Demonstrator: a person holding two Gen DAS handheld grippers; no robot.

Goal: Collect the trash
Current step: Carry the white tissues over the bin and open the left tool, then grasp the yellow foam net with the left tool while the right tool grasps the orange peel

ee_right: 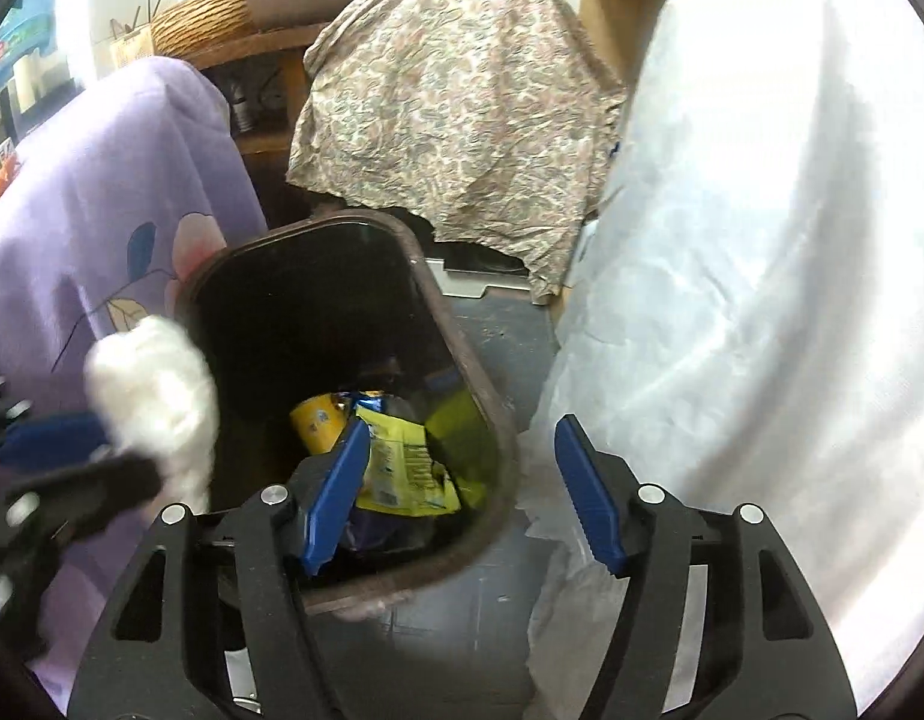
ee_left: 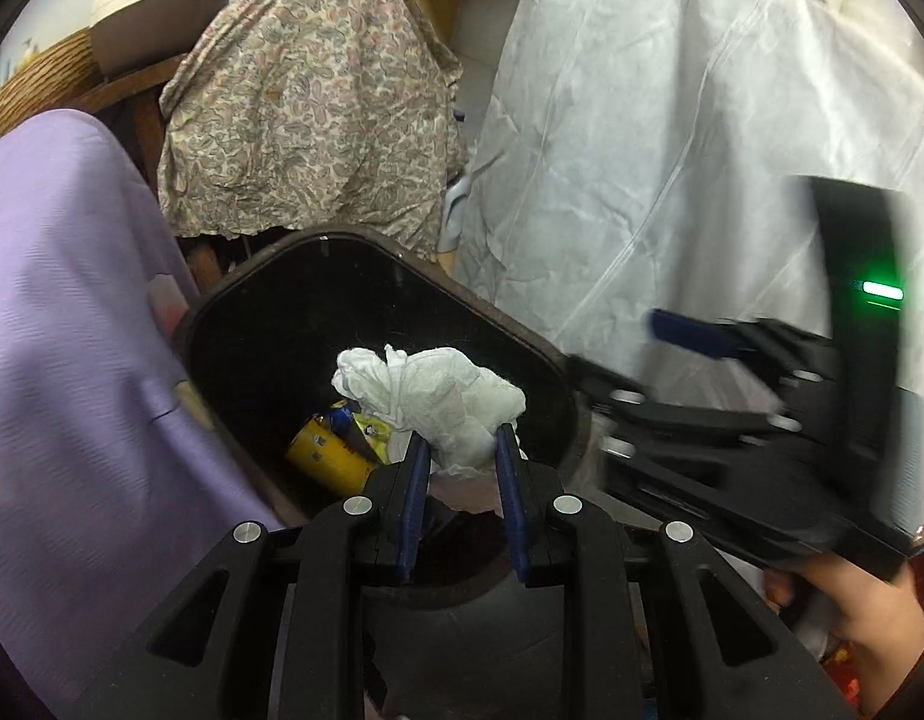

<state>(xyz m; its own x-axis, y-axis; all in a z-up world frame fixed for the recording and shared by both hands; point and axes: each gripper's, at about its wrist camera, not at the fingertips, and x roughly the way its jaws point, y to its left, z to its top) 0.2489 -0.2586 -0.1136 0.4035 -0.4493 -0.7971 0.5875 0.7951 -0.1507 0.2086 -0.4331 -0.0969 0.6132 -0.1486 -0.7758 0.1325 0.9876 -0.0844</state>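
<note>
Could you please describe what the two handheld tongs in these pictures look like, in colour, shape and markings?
Both the left tongs and the right tongs have matte black frames with triangular cut-outs, round silver pivot bolts and two flat blue ribbed fingers. Seen from the left camera, the right unit's black body carries a glowing green indicator light. A bare hand grips its handle; no sleeve is visible.

Each handheld gripper, left gripper (ee_left: 459,441) and right gripper (ee_right: 459,450), has a matte black plastic frame of ribbed linkage arms with triangular cut-outs. Round silver pivot pins (ee_left: 357,504) sit at the joints. The two fingers (ee_right: 588,501) carry blue ridged pads. A green indicator light (ee_left: 881,289) glows on the right unit's black housing.
</note>
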